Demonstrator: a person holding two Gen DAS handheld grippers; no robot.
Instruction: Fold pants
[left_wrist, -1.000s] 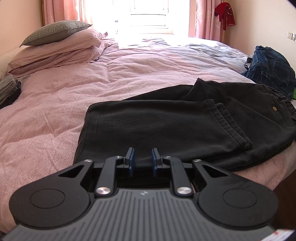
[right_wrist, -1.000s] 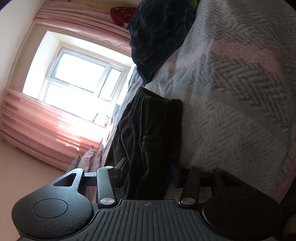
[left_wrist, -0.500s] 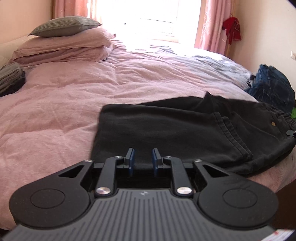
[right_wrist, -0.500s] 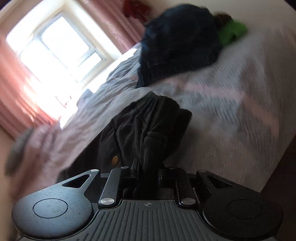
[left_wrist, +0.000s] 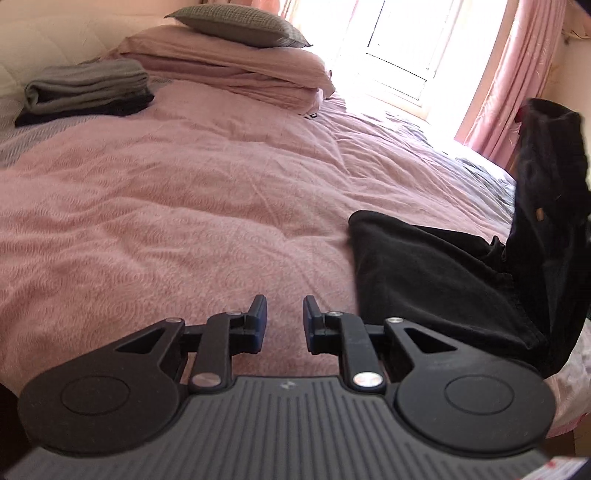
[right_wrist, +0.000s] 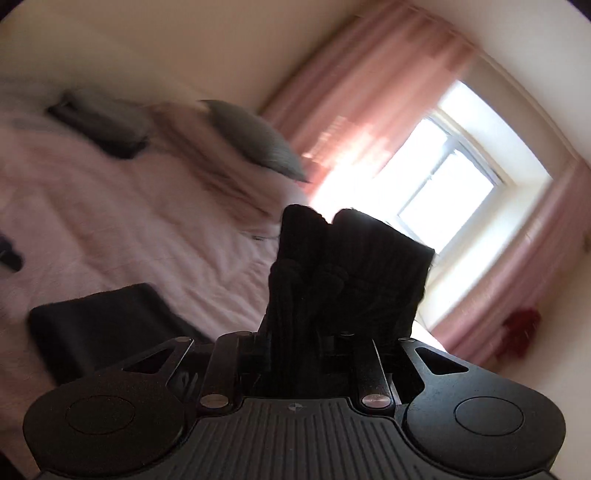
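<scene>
Bedspread (left_wrist: 192, 206), pink and bare, lies under my left gripper (left_wrist: 284, 323), whose jaws stand slightly parted and hold nothing. To the right, black pants (left_wrist: 436, 280) lie partly flat, their waist end raised. My right gripper (right_wrist: 306, 354), tilted and pointing toward the window (right_wrist: 443, 199), clamps that bunched end, though its jaws seem to be easing apart. I judge the fold needs edges laid squarely over the flat half.

No words, numbers or brand names can be read anywhere. A red-and-white sticker (left_wrist: 561, 466) shows at the frame's corner. Its print is too small to make out.
</scene>
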